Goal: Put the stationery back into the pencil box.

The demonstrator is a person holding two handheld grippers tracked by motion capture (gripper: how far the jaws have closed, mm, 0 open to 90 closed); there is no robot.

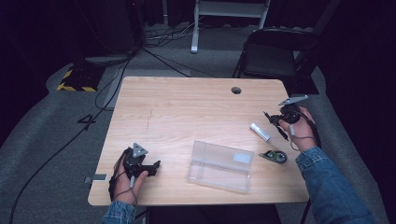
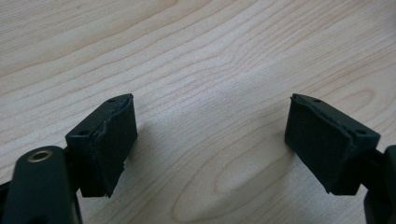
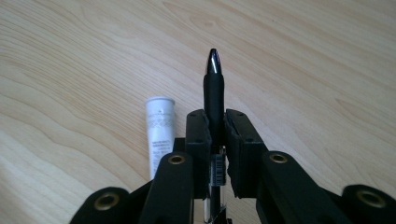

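Right gripper [image 3: 215, 128]: jaws closed tight on a black pen [image 3: 214, 88], whose tip pokes out past the pads; in the high view it is held above the right side of the worktop [image 1: 187, 102].
Left gripper [image 2: 210, 140]: jaws spread wide with nothing between them, low over bare wood at the near left corner.
Pen position: clamped along the jaw line, pointed end forward, clear of the surface.
Clear case [image 1: 220, 166]: lies near the front edge at the middle, apparently the pen's likely destination; whether its lid is open I cannot tell.
White tube [image 3: 159, 133]: lies just beside the right gripper, below and to its left in the right gripper view.
Correction tape [image 1: 274, 156]: rests between the case and the person's right sleeve.
Risk, slip: the grip is on a narrow round barrel, so a quick swing could let the pen pivot or slide out.
Risk, collision: a low path toward the case may knock the tube or the tape dispenser.
Risk, case shift: the light case could skid off the near edge if the pen tip pushes it while the left gripper stays away.
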